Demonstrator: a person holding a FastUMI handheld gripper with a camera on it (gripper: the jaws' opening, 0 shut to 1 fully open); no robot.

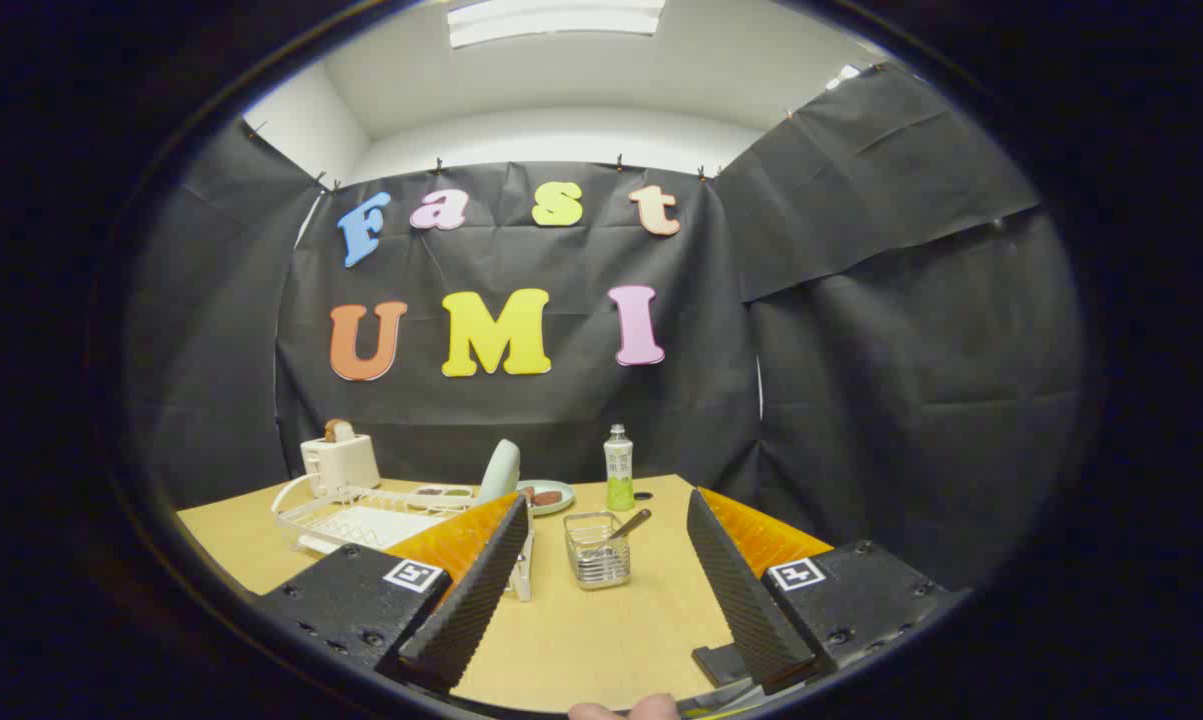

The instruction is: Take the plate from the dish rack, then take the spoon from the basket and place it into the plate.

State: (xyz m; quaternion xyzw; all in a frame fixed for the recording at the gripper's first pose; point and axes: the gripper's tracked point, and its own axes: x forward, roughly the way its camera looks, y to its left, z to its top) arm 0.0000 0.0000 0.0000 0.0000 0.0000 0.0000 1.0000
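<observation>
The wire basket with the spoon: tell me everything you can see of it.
The small square silver wire-mesh basket stands upright on the light wooden table, ahead of the open gripper and between the lines of its two fingers, touching neither. A silver metal spoon leans in it, one end sticking out over its far right rim. The white dish rack sits to its left, apart.

1. The gripper has black ribbed pads backed by orange, on black bodies that each carry a small black-and-white square marker.
2. The table is pale yellow-tan wood.
3. The dish rack, at ten o'clock from the fingers, is white wire.
4. The plate standing in it is pale mint green.
5. The basket at twelve o'clock is silvery metal mesh; the spoon is dull grey.
6. The toaster is cream-white.
7. The bottle is green with a white cap.
</observation>
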